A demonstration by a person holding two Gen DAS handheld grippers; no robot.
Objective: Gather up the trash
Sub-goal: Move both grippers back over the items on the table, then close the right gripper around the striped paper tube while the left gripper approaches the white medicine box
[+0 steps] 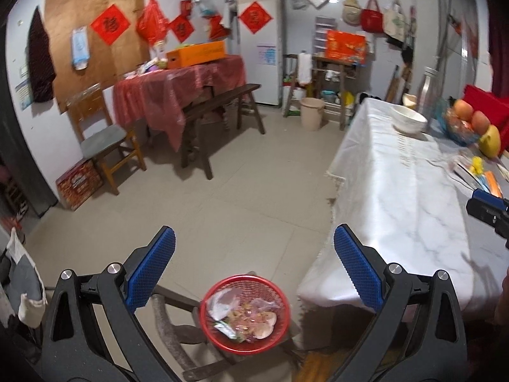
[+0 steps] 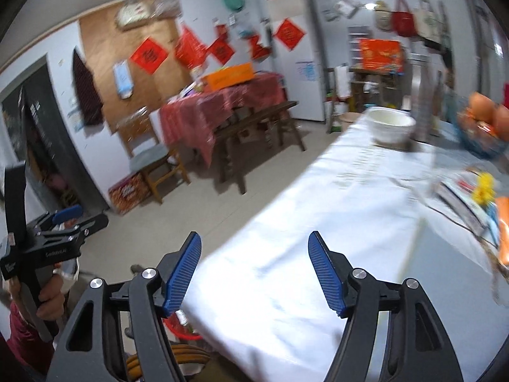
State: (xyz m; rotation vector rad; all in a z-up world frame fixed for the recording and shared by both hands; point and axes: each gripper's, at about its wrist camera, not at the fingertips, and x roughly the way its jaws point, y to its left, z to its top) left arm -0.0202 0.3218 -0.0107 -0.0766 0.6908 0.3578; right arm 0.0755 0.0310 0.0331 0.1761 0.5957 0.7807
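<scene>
A red mesh basket (image 1: 245, 313) sits on a low stool below the table's near left corner, holding wrappers, peels and scraps (image 1: 243, 315). My left gripper (image 1: 254, 254) is open and empty, hovering above the basket over the floor. My right gripper (image 2: 254, 254) is open and empty above the near part of the white tablecloth (image 2: 318, 222). A sliver of the red basket (image 2: 183, 329) shows under the table edge in the right wrist view. The left gripper's body (image 2: 60, 238) shows at the left there, and the right gripper's tip (image 1: 490, 210) at the right edge of the left wrist view.
On the table's far end stand a white bowl (image 1: 408, 119), a glass bottle (image 1: 429, 89), a fruit basket (image 1: 467, 121), and books with coloured packets (image 1: 480, 175). A red-clothed table (image 1: 178, 92), bench, chair (image 1: 105, 140) and beige bucket (image 1: 311, 113) stand on the floor beyond.
</scene>
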